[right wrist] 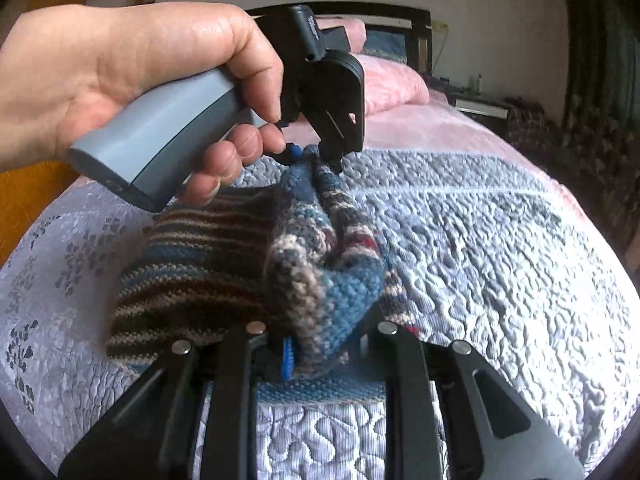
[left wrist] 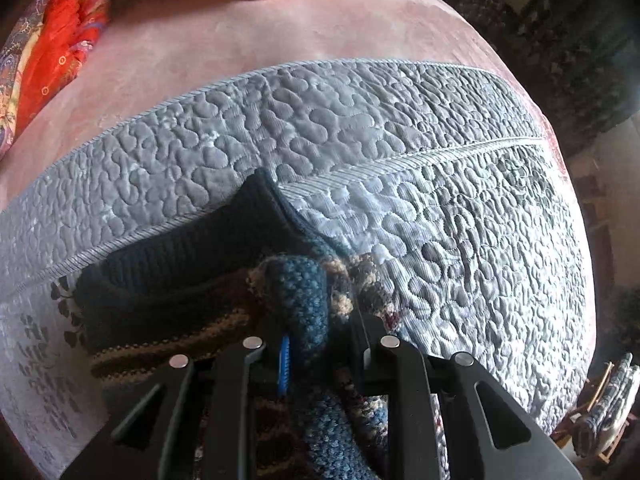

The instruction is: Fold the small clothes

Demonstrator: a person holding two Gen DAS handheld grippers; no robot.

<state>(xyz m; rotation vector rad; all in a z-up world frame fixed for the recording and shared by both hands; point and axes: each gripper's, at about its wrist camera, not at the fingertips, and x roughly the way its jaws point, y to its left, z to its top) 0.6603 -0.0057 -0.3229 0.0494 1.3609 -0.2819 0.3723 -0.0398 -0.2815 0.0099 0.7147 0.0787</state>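
The knitted garment [right wrist: 248,256] lies near the left edge of a grey quilted cover [right wrist: 480,248], which is spread across a pink bed [right wrist: 420,132]. To the right of the garment the quilt runs bare to its corded border; to the left only a narrow strip with a printed leaf pattern shows before the edge. In the left wrist view a raised piped seam [left wrist: 420,156] crosses the quilt just beyond the garment.

The garment is thick striped wool in blue, brown, cream and dark red, with a dark ribbed band [left wrist: 192,252] at one end. It is bunched and partly lifted, not flat.

The left gripper [right wrist: 320,156], held in a person's hand [right wrist: 132,76] by a grey handle, has its tongs closed narrow on a raised fold at the far end of the garment. The right gripper [right wrist: 320,344] pinches the near end, with a blue knit fold clamped between its tongs.

In both wrist views the fingertips are buried in wool and cannot be made out; only a blue pad [right wrist: 287,358] shows. The garment's overall outline is hidden by its own folds. A red patterned cloth [left wrist: 60,40] is cut off at the upper left.
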